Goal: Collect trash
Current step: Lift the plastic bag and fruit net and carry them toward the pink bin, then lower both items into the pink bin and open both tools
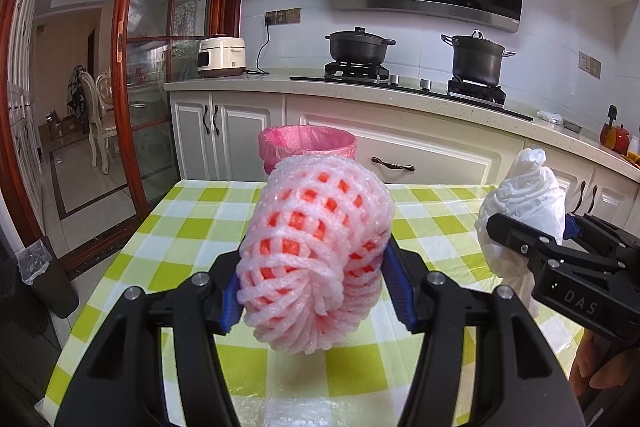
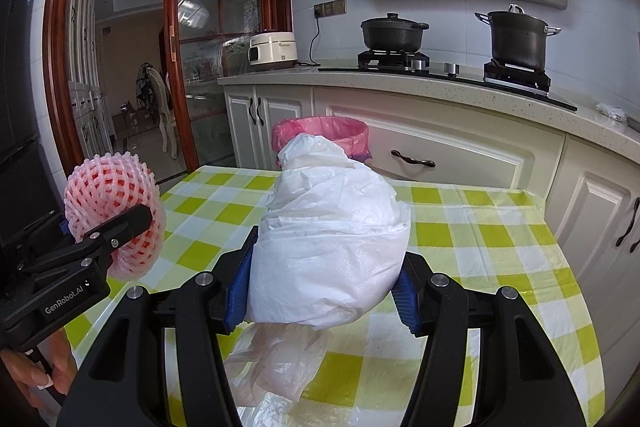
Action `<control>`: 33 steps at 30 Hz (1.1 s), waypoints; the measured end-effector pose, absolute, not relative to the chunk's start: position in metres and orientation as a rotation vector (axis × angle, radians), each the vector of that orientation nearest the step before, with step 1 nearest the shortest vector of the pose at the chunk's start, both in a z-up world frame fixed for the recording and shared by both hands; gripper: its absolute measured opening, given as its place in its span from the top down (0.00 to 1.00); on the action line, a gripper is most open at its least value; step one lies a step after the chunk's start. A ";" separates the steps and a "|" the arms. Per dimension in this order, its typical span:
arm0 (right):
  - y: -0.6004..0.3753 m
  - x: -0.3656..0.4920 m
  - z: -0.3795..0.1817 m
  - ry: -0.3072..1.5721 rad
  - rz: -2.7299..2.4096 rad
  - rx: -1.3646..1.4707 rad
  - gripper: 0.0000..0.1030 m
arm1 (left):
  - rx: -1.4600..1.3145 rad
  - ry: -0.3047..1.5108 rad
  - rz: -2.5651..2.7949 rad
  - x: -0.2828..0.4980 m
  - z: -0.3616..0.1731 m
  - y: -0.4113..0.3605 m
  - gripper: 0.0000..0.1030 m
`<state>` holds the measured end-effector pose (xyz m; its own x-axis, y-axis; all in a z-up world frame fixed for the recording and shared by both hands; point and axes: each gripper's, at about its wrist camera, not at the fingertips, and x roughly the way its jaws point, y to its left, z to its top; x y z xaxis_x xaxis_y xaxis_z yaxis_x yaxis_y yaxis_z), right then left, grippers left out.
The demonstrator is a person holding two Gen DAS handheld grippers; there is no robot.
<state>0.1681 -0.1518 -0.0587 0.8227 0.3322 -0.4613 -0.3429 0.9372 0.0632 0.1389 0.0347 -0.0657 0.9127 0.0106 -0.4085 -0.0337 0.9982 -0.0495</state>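
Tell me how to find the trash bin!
Find the checked table. Past its far edge, before the white cabinets, stands the bin. It is the only thing lined with a pink bag.

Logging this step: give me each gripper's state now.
Left gripper: shut on the foam net.
Right gripper: shut on the white bag.
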 end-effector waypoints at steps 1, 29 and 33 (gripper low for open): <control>-0.152 0.170 -0.059 0.489 0.359 -0.024 0.45 | -0.057 0.422 0.023 0.141 -0.066 0.034 0.45; -0.108 0.367 -0.029 0.446 0.443 -0.060 0.45 | -0.068 0.398 0.009 0.334 -0.026 0.079 0.45; -0.096 0.421 -0.032 0.456 0.486 -0.058 0.45 | -0.059 0.401 0.003 0.390 -0.021 0.089 0.45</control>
<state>0.4213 -0.0962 -0.0321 0.7859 0.4381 -0.4364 -0.4636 0.8844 0.0528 0.3897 0.0895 -0.0210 0.9207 -0.0087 -0.3902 -0.0149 0.9983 -0.0572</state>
